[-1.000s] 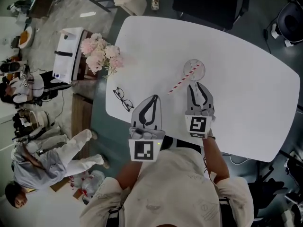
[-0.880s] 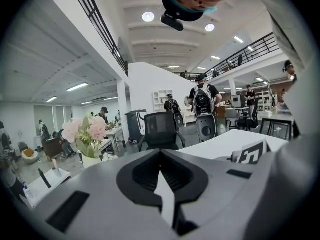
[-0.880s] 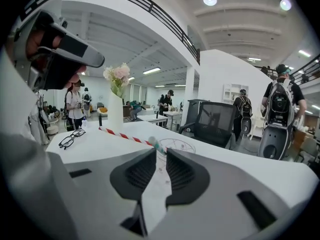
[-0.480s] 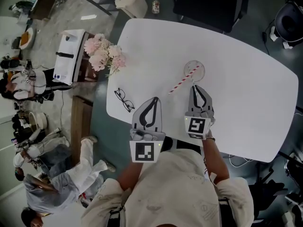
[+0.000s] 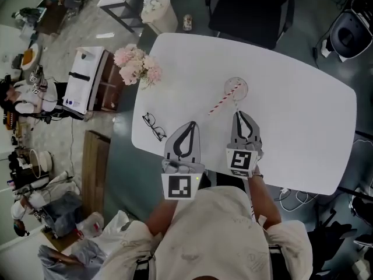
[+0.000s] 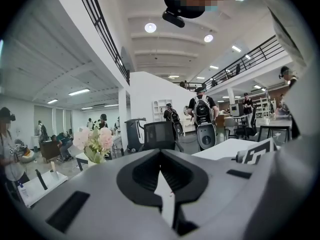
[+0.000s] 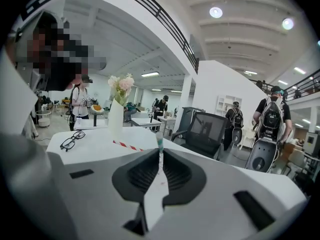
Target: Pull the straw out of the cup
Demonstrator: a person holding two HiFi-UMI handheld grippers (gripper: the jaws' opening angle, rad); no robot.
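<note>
A clear cup (image 5: 236, 88) stands on the white table (image 5: 297, 109). A red-and-white striped straw (image 5: 220, 103) leans out of it toward the lower left; it also shows in the right gripper view as the striped straw (image 7: 127, 145). My right gripper (image 5: 239, 114) sits just on the near side of the cup, shut on a thin teal-striped straw (image 7: 159, 145) whose tip sticks up between its jaws (image 7: 159, 153). The cup is hidden behind those jaws in that view. My left gripper (image 5: 189, 123) hangs shut and holds nothing (image 6: 161, 152), left of the cup.
Black glasses (image 5: 153, 125) lie near the table's left edge. A vase of pink flowers (image 5: 138, 64) stands at the far left corner. A black chair (image 5: 250, 7) is behind the far edge. People move on the floor at left.
My right gripper's jaws closed just below the cup. Both grippers lifted a little, and the head view shifted.
</note>
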